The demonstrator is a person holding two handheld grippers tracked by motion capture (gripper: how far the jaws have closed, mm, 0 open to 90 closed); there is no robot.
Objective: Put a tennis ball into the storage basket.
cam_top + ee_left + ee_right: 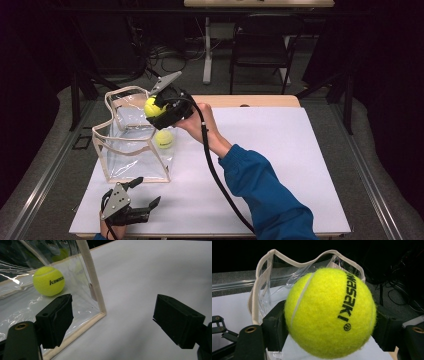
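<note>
**Tennis ball held over a clear bag, second ball already inside**

Nearest the person, the left gripper sits low at the front-left of the worktop, which is covered by a white sheet. Its fingers stand wide apart with nothing between them. In the left gripper view they face the bag's near bottom corner, one finger just in front of the clear wall.

Just beyond it stands the clear plastic bag, trimmed in beige edging, upright on the sheet with its mouth open upward. A tennis ball inside the bag rests on the bag's floor near its right wall; the left gripper view shows black lettering on this ball through the plastic.

Above the bag's far right rim, the right gripper is held up off the worktop by a hand on a blue-sleeved arm that reaches in from the lower right. Its fingers are closed against both sides of the held tennis ball, with the bag's open rim behind it.

Past the worktop stand a dark chair and cables on the floor.
</note>
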